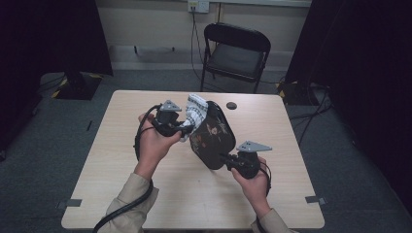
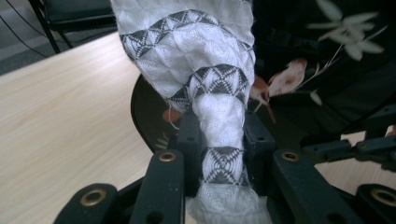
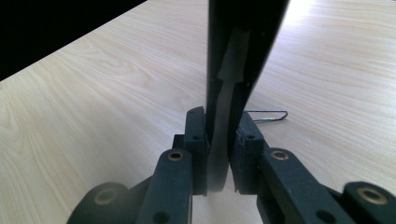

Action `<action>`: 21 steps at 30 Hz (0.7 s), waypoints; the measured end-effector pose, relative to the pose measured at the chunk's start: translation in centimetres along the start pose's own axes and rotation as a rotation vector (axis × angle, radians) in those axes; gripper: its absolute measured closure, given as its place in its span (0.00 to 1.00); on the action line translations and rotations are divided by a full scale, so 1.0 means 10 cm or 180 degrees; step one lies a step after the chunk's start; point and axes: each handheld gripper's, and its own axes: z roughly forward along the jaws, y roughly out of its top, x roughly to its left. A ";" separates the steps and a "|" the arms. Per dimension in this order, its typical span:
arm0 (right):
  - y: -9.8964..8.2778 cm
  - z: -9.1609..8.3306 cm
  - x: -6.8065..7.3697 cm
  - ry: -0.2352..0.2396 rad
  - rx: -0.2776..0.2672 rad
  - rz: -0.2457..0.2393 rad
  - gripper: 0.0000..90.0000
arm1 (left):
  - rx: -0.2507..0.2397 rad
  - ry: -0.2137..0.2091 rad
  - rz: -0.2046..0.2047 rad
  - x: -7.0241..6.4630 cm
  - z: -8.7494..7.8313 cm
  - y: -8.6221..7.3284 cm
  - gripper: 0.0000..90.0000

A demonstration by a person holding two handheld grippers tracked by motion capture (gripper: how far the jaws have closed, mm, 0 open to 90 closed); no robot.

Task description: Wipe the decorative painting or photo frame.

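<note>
A: Your right gripper is clamped on the rim of the black tray, holding it tilted on edge above the bench. Keep that hand steady.

B: And the left?

A: Your left gripper is pinched tight on the bunched white patterned cloth, which lies against the tray's painted face. Sweep in long strokes with the cloth flat on the lacquer, so the gripper tips don't scrape it.

B: Any hazards?

A: A paper clip lies on the bench just beside the right gripper; set the tray down away from it.
</note>
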 end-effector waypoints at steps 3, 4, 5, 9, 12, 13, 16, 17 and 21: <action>0.00 0.00 0.00 0.0001 0.0003 0.0000 0.88 | 0.0068 -0.0003 -0.0019 0.02 0.03 -0.07 0.82; 0.00 0.00 0.00 0.0002 0.0002 -0.0001 0.88 | 0.0096 0.0003 -0.0012 0.02 0.04 -0.09 0.82; 0.00 0.00 0.00 0.0002 0.0004 -0.0001 0.88 | 0.0130 0.0018 0.0003 0.02 0.06 -0.12 0.82; 0.00 0.00 0.00 -0.0004 0.0011 -0.0003 0.88 | 0.0237 0.0037 0.0021 0.03 0.14 -0.26 0.82; 0.00 0.00 0.00 -0.0004 0.0010 0.0002 0.88 | 0.0295 0.0011 -0.0025 0.03 0.21 -0.38 0.82; 0.00 0.00 0.01 -0.0006 0.0010 -0.0002 0.88 | 0.0304 0.0002 -0.0031 0.03 0.23 -0.41 0.82; 0.01 0.00 0.00 -0.0005 0.0010 0.0002 0.88 | 0.0374 -0.0010 -0.0046 0.03 0.30 -0.52 0.82; 0.01 0.00 0.00 -0.0006 0.0011 0.0000 0.88 | 0.0383 -0.0023 -0.0065 0.03 0.33 -0.56 0.82; 0.01 0.00 0.01 -0.0008 0.0013 -0.0005 0.88 | 0.0471 -0.0039 -0.0124 0.05 0.41 -0.68 0.82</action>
